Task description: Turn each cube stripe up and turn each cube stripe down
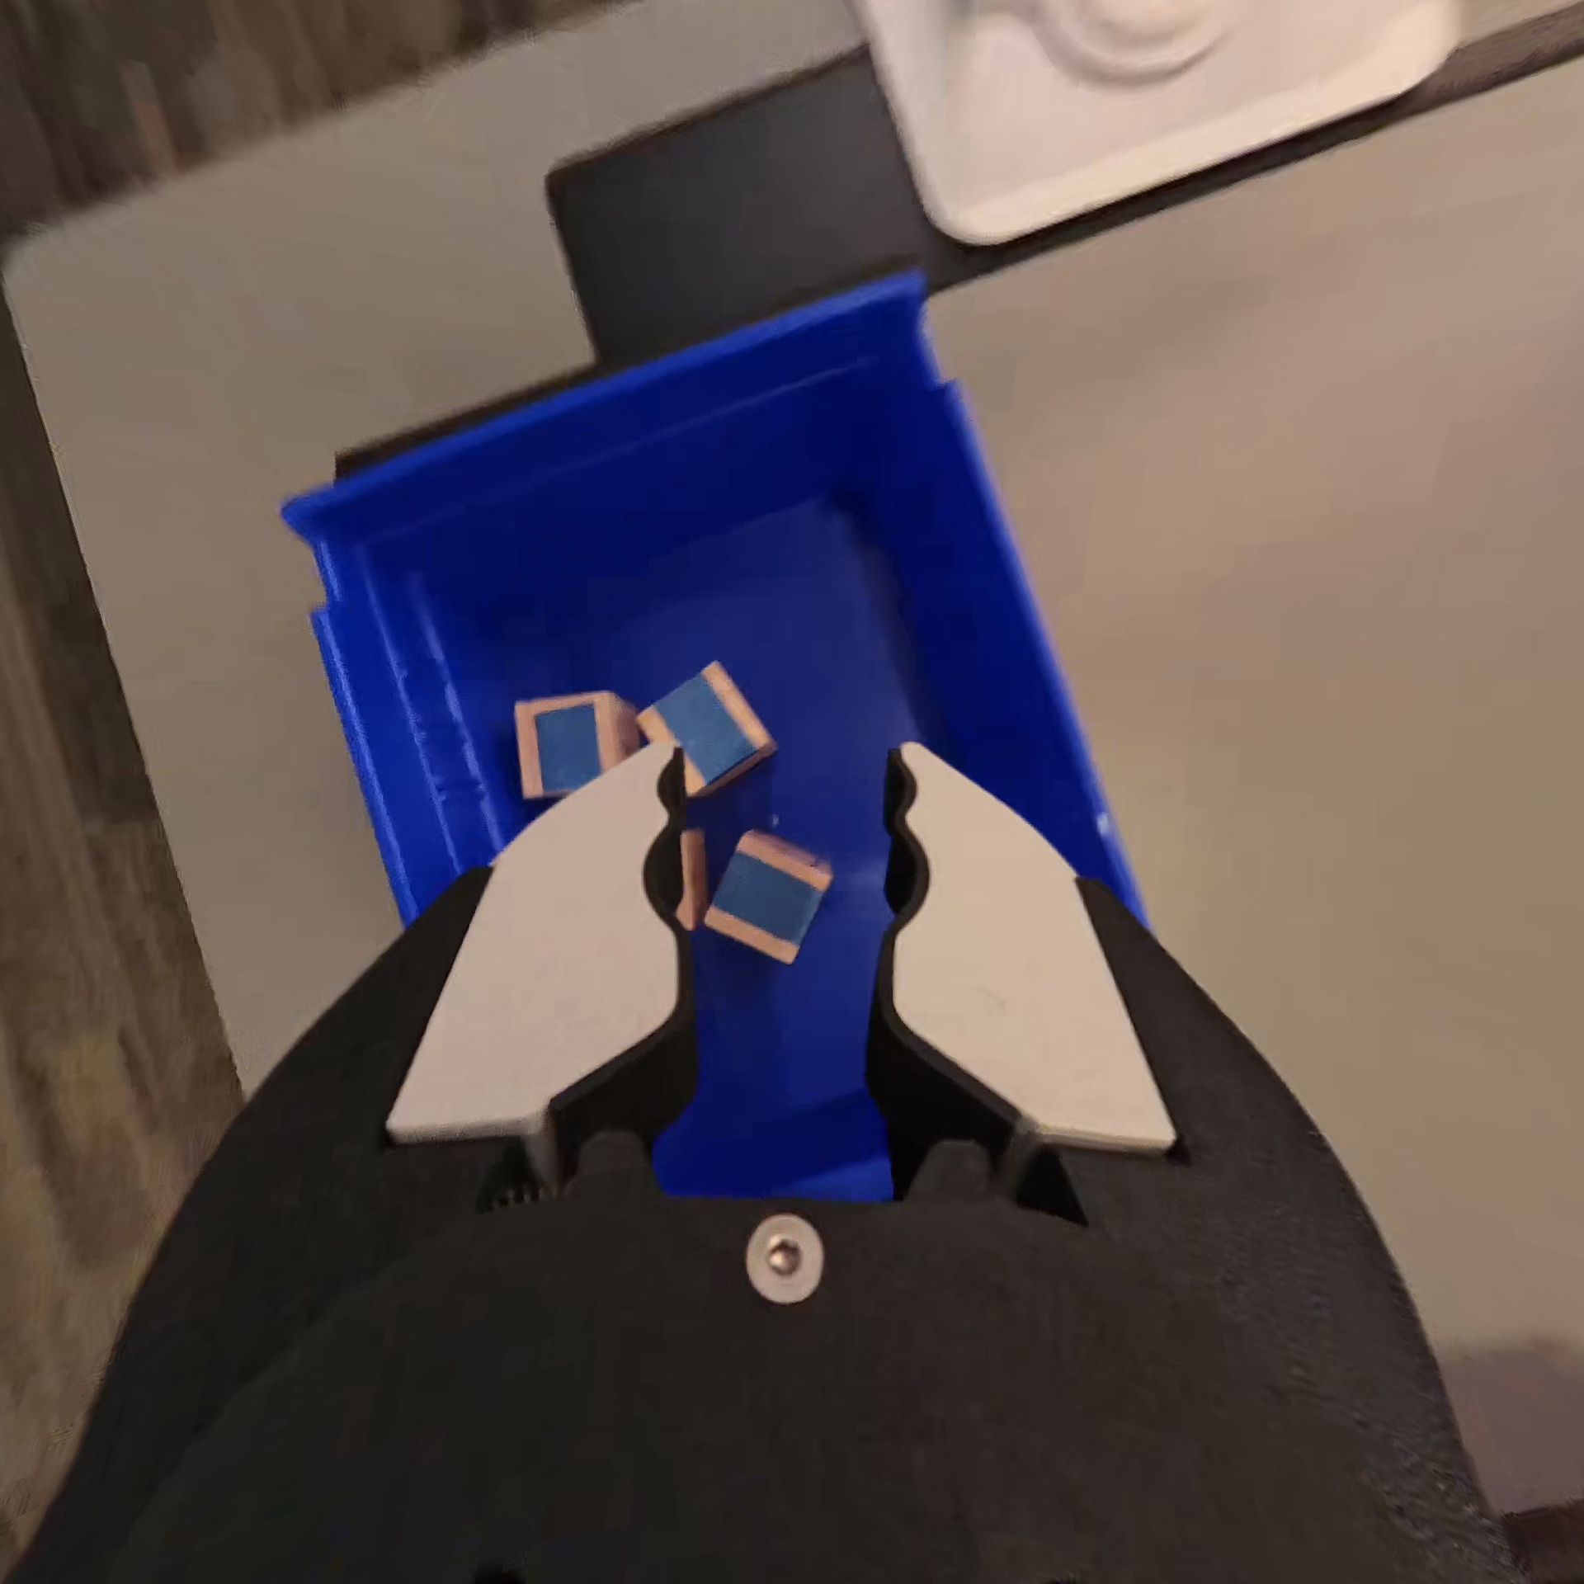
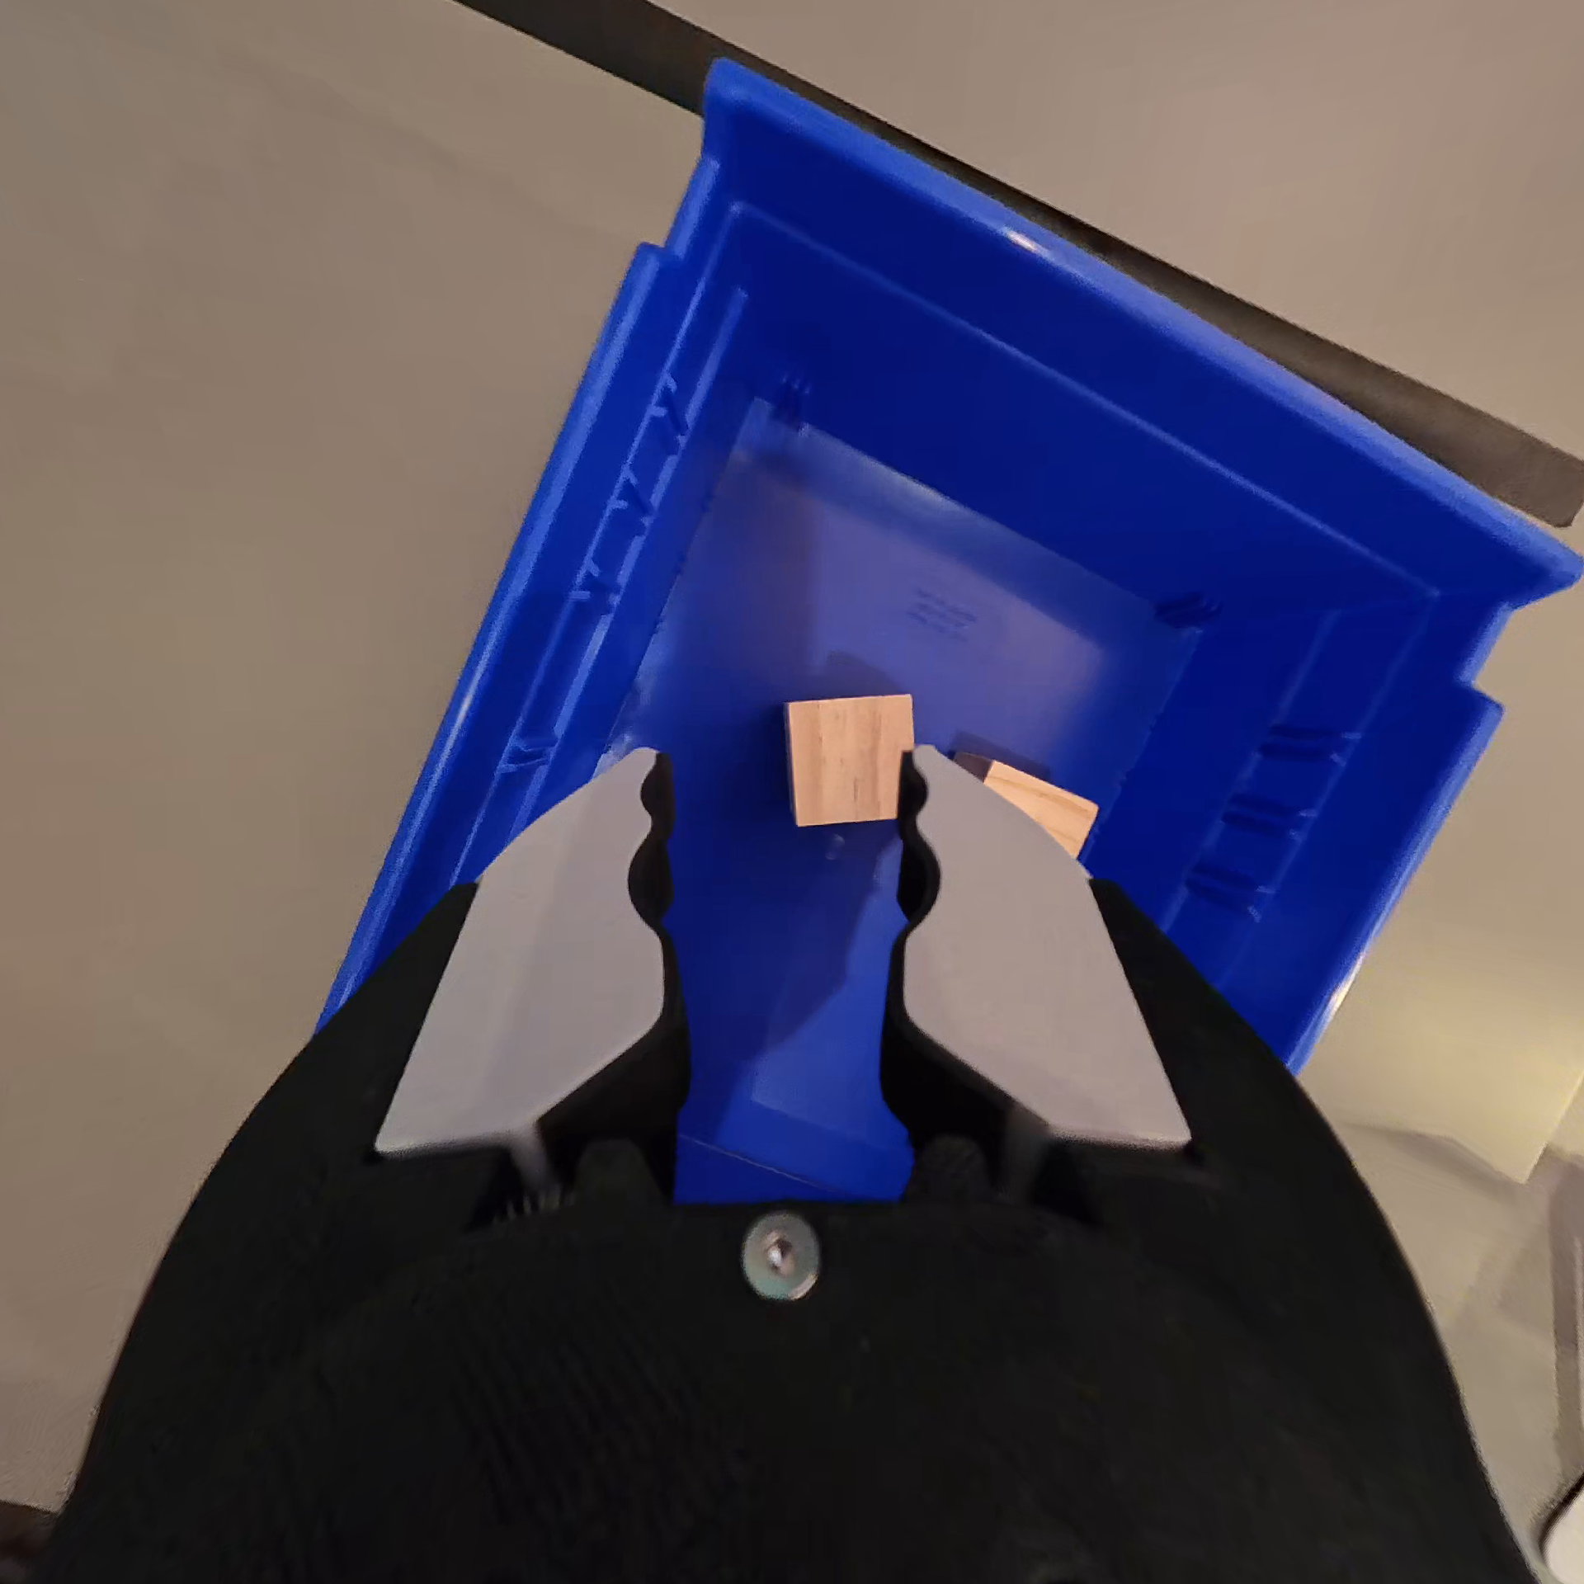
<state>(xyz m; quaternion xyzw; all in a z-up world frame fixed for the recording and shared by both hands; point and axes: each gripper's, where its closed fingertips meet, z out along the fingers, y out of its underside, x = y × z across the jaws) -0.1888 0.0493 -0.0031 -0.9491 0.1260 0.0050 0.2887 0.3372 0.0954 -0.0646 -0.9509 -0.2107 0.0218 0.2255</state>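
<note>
In the left wrist view a blue bin (image 1: 480, 531) holds small wooden cubes with a blue stripe facing up: one at the left (image 1: 566, 744), one beside it (image 1: 707, 729), one nearer (image 1: 767, 896). A further cube (image 1: 693, 876) is mostly hidden behind the left finger. My left gripper (image 1: 784, 759) is open and empty above them. In the right wrist view another blue bin (image 2: 1071, 343) holds two cubes with plain wood up: one in the middle (image 2: 844, 759), one (image 2: 1041, 806) partly behind my right finger. My right gripper (image 2: 780, 763) is open and empty above the bin.
Both bins sit on a light grey table (image 1: 1286, 686). A white moulded tray (image 1: 1140, 103) lies at the far right on a dark strip. A black block (image 1: 729, 249) stands behind the left bin. Wood-grain floor (image 1: 86, 943) shows past the table's left edge.
</note>
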